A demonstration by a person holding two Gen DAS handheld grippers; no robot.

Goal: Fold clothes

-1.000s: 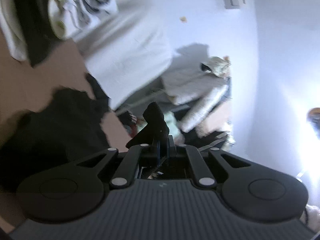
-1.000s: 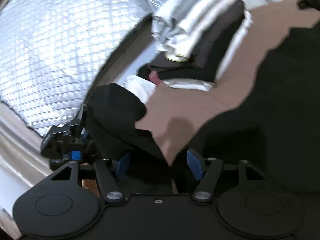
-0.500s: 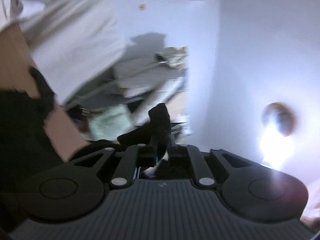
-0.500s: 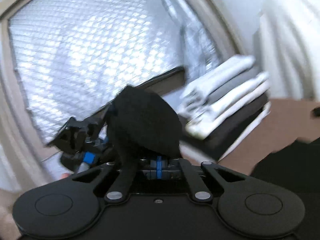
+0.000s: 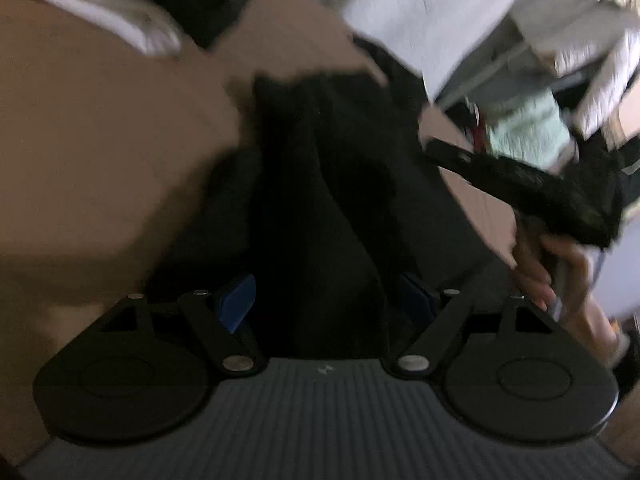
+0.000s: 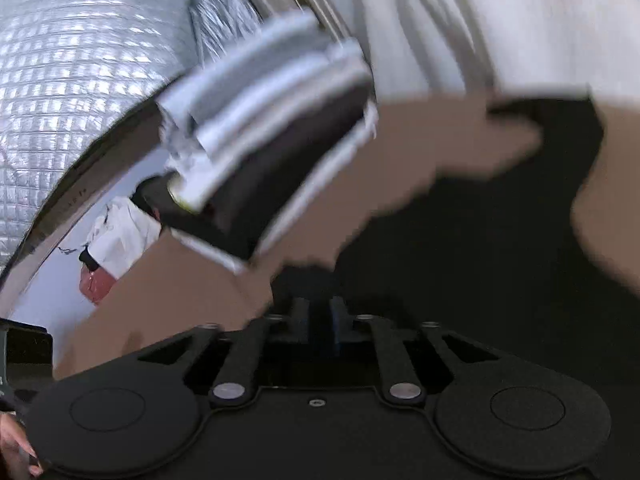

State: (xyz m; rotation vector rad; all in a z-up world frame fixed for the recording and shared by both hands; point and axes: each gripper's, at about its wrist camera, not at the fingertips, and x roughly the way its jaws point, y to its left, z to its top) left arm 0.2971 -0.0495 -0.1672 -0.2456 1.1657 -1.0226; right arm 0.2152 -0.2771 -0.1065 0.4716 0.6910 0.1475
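A black garment [image 5: 320, 184] lies on the brown table [image 5: 100, 152]. My left gripper [image 5: 324, 300] is open just above it, with a ridge of the black cloth running between its blue pads [image 5: 236, 300]. In the right wrist view the same black garment [image 6: 480, 248] spreads over the table [image 6: 180, 280]. My right gripper [image 6: 318, 316] is shut on a fold of that black cloth at its edge. The right gripper's body and the hand holding it [image 5: 536, 252] also show at the right of the left wrist view.
A stack of folded white, grey and dark clothes [image 6: 272, 128] sits at the far side of the table, its edge also in the left wrist view [image 5: 120, 20]. A white cloth [image 5: 424, 8] hangs behind. Cluttered shelves [image 5: 560, 80] stand beyond the table's right edge.
Both grippers have swung down from the raised position onto the table. The left gripper has opened and let go of the black cloth. The right gripper stays shut on it.
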